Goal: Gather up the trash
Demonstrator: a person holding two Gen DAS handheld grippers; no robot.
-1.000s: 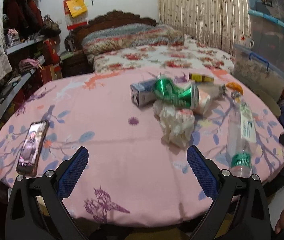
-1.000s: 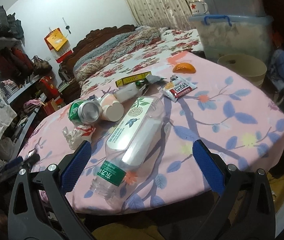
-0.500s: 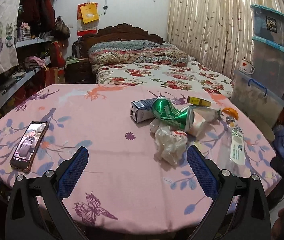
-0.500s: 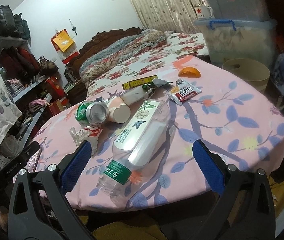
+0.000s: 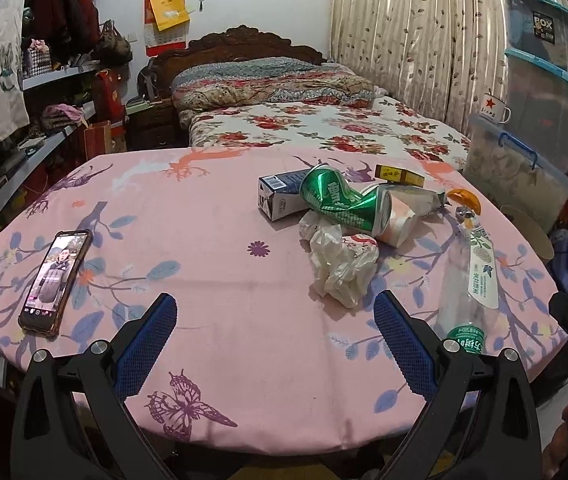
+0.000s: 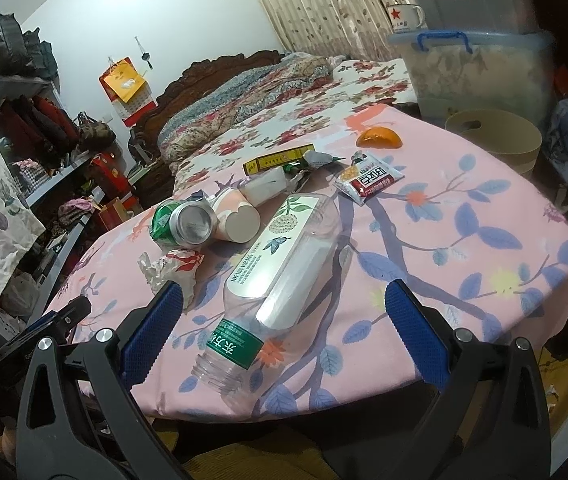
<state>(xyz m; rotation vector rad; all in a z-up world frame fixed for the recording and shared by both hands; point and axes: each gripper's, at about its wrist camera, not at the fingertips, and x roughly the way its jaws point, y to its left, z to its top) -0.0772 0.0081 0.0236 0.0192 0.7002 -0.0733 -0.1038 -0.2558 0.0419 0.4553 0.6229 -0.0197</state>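
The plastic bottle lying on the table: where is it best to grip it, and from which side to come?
Probably the clear body just behind the green neck band of the plastic bottle. It lies on its side, open mouth toward the right gripper, whose open jaws already frame it, so come straight forward from the near table edge, fingers across its width.

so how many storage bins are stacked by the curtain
3 clear storage bins, stacked right of the table: the top bin has a BOX label, the middle bin sits under it, and the bottom bin has a blue handle. More may be hidden beyond the frame.
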